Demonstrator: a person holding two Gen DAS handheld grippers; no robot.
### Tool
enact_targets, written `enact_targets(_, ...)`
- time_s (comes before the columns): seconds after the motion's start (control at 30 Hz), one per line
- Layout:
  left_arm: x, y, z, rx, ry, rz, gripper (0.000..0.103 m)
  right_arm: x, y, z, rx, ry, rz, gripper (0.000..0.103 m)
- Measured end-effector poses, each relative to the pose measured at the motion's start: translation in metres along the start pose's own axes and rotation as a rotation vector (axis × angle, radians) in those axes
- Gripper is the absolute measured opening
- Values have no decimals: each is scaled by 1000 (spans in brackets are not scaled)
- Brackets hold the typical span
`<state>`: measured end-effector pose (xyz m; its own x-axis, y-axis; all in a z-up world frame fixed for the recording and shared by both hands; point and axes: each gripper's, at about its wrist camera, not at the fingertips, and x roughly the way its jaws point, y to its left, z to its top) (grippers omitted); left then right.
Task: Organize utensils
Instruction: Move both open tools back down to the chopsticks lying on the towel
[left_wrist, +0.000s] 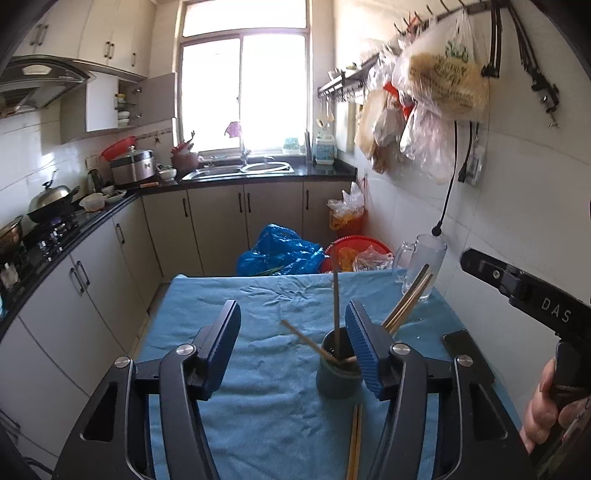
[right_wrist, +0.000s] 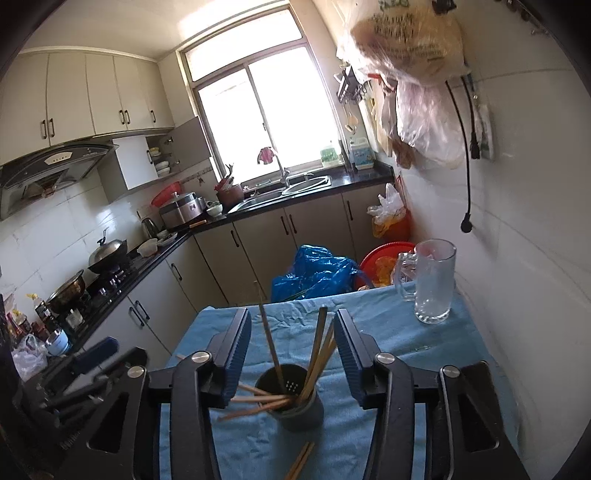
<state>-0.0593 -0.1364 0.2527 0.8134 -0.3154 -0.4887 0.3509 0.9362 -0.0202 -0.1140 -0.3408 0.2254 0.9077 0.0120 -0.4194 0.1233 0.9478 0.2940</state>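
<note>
Mostly done, with most chopsticks (right_wrist: 317, 350) standing in the cup (right_wrist: 295, 406) at lower middle, one pair (left_wrist: 354, 443) left flat on the cloth (left_wrist: 258, 406) below it, both tongs, left (left_wrist: 291, 350) and right (right_wrist: 293, 350), half open holding nothing, with free room left and the table edge close right.

Bench (left_wrist: 229, 306) w/ wrinkled blue cloth (left_wrist: 266, 406) over whole top. Dark holder cup (left_wrist: 338, 373) upright, mid-cloth. Chopstick pair (left_wrist: 354, 443) flat on cloth just near side of cup. Glass mug (left_wrist: 424, 266) at far right corner beyond cup, by wall. Black phone (left_wrist: 467, 354) flat, right of cup.
</note>
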Motion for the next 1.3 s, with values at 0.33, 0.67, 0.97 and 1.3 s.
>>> enact_targets(0.33, -75, 36, -56, -91, -2, 29, 70, -58, -2, -58, -66, 92, -41, 64)
enact_targets(0.67, -26, 27, -152, -49, 248, -62, 72, -28, -33, -160, -56, 366, -62, 64)
enact_targets(0.97, 49, -21, -212, 28, 481, -161, 46, -8, -68, -206, 76, 450, -43, 64)
enact_targets(1.3, 85, -40, -213, 60, 526, -145, 17, 4, -89, -214, 156, 456, -34, 65)
